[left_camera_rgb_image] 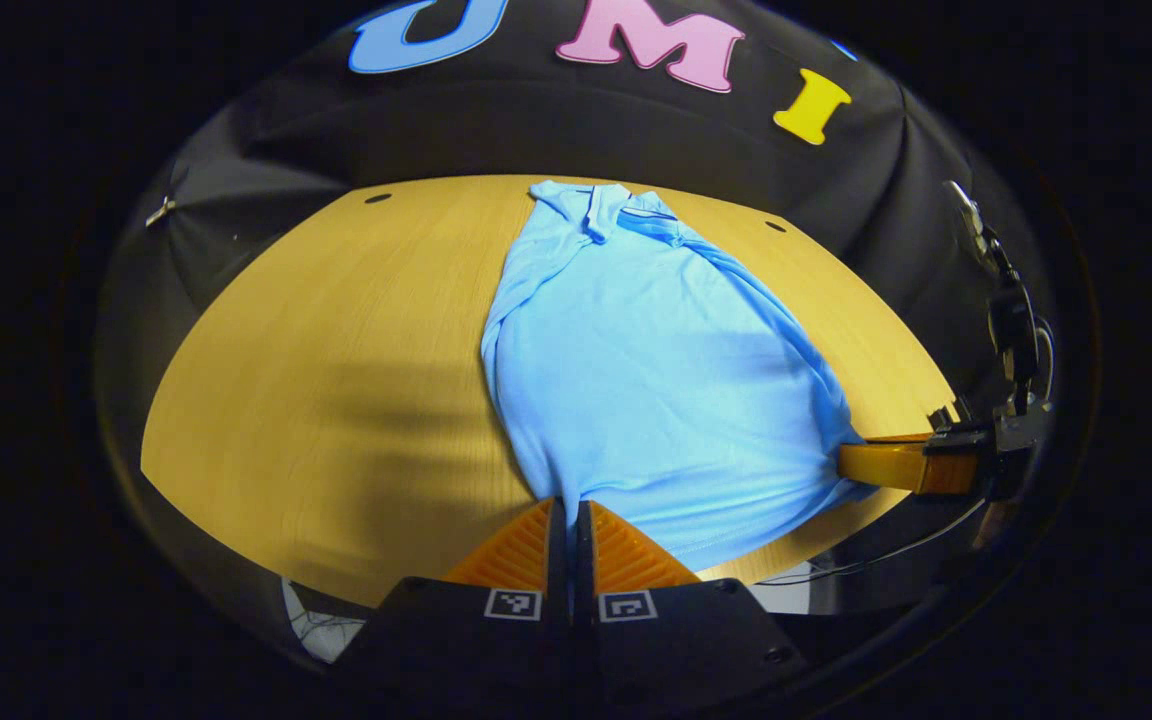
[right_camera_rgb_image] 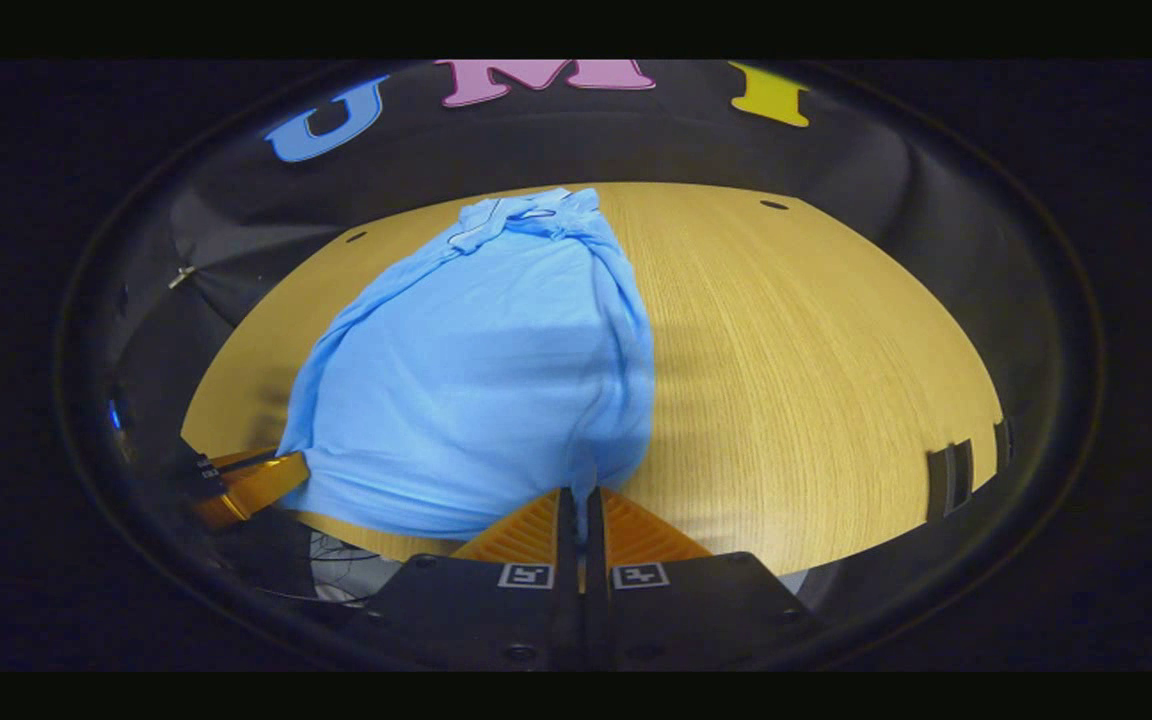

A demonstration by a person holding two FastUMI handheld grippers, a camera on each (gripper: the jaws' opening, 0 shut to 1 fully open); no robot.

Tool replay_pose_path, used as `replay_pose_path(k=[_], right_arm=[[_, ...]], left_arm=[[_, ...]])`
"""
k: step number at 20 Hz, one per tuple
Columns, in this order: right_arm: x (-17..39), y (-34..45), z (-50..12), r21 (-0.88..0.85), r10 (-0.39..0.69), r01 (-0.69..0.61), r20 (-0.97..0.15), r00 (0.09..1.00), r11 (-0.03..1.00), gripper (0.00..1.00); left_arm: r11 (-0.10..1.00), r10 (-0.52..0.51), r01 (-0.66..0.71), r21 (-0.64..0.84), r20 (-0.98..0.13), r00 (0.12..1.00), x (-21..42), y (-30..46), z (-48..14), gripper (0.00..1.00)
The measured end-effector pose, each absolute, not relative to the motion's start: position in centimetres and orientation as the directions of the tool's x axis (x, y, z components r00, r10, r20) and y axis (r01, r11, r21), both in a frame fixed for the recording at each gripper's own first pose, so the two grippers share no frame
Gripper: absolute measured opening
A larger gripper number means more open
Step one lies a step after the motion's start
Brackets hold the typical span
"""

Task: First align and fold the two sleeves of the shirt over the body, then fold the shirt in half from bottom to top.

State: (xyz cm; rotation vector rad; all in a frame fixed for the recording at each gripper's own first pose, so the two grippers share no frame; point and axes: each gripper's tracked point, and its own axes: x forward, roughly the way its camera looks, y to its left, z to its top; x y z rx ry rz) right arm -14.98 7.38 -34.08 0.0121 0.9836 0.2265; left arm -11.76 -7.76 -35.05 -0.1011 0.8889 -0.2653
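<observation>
The blue shirt lies on the wooden table, collar toward the far edge, both sleeves folded in over the body. The left gripper is clamped on the shirt's near hem at one bottom corner; its fingers are pressed together on the cloth. The right gripper pinches the other bottom corner likewise.

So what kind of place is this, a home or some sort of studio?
Probably a recording booth, not a home. A black cloth wall hangs close behind a bare wooden table, clipped at the sides, and cables trail off the table's near edge. A blue shirt lies on the table.
</observation>
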Motion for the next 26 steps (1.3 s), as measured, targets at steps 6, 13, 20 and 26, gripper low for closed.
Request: replay_pose_path(k=[6, 13, 20, 26], right_arm=[[-14.4, 7.3, -33.8, 0.16, 0.246, -0.216, -0.848, 0.469, 0.963, 0.05], [-9.0, 8.5, -28.4, 0.153, 0.315, -0.327, -0.785, 0.533, 0.933, 0.05], [-1.4, 10.1, -21.2, 0.206, 0.394, -0.36, -0.698, 0.598, 0.91, 0.11], [6.8, 11.6, -16.2, 0.19, 0.436, -0.413, -0.615, 0.657, 0.891, 0.05]], left_arm=[[0.961, -0.275, 0.171, -0.216, -0.785, 0.555, -11.8, -8.0, -34.6, 0.06], [0.968, -0.253, 0.156, -0.199, -0.768, 0.589, -8.7, -8.3, -30.0, 0.06], [0.974, -0.225, 0.156, -0.162, -0.681, 0.697, -0.7, -8.3, -21.6, 0.06], [0.976, -0.217, 0.151, -0.158, -0.615, 0.758, 7.6, -9.0, -16.7, 0.06]])
